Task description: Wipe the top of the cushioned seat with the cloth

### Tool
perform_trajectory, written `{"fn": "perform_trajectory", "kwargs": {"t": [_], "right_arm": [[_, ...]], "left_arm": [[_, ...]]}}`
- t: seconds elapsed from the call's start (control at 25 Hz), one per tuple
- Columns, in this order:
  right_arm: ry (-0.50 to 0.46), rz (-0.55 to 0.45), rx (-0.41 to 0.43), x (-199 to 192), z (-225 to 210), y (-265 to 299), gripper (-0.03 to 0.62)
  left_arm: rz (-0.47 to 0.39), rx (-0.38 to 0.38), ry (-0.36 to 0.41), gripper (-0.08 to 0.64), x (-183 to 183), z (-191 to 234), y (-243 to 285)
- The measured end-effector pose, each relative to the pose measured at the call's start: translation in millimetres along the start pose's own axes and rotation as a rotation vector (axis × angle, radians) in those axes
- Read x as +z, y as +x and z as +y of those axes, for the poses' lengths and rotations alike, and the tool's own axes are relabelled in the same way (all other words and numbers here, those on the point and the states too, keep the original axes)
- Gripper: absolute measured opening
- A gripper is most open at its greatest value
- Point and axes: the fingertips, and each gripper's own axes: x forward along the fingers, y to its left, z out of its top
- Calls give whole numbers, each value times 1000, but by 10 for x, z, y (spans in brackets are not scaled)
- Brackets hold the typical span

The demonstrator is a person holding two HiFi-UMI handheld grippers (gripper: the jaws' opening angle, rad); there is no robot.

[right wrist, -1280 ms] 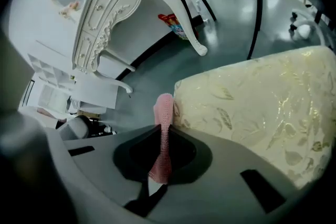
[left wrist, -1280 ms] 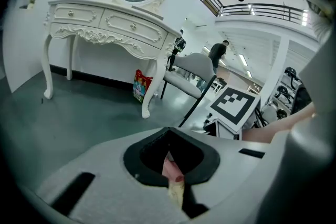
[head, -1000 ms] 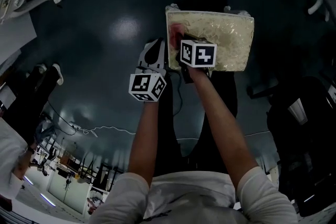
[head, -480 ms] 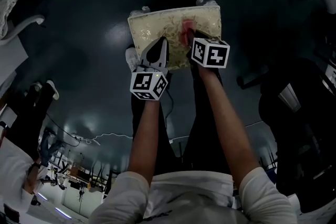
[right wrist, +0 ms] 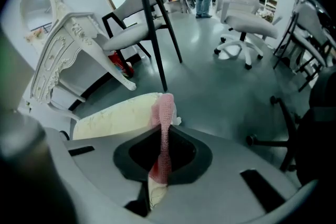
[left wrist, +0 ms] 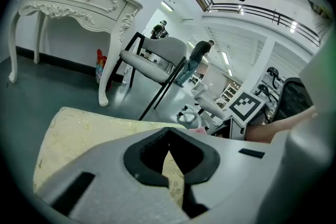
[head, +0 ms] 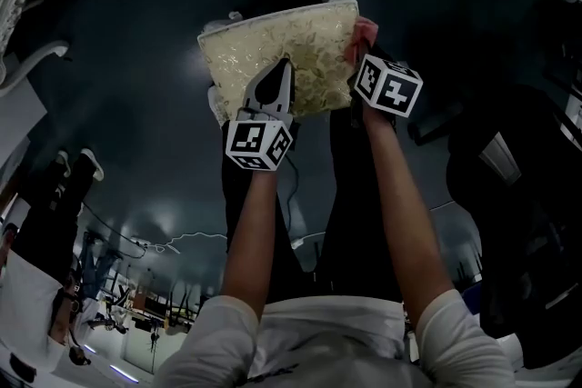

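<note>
Right gripper view shows pink, mesh-textured cloth.

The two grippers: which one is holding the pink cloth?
The right gripper: the pink cloth is clamped between its jaws. The left gripper has no cloth, only the cushioned seat beneath it.

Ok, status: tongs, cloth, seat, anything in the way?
Right tongs shut on the pink cloth, at the right edge of the seat. Left tongs shut, tips over its near side. Nothing else on the seat top.
</note>
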Motion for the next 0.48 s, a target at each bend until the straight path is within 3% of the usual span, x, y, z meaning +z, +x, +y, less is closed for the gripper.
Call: {"fn": "perform_trajectory", "kwargs": {"t": [0.08, 0.32, 0.48], "right_arm": [[40, 13, 17, -24, -81, 44, 21], [39, 23, 36, 9, 24, -11, 21], [33, 28, 179, -159, 654, -116, 21]], "left_arm": [[3, -1, 2, 12, -12, 11, -20], [-13, 19, 1, 12, 52, 165, -195], [-25, 76, -9, 12, 118, 535, -523]]}}
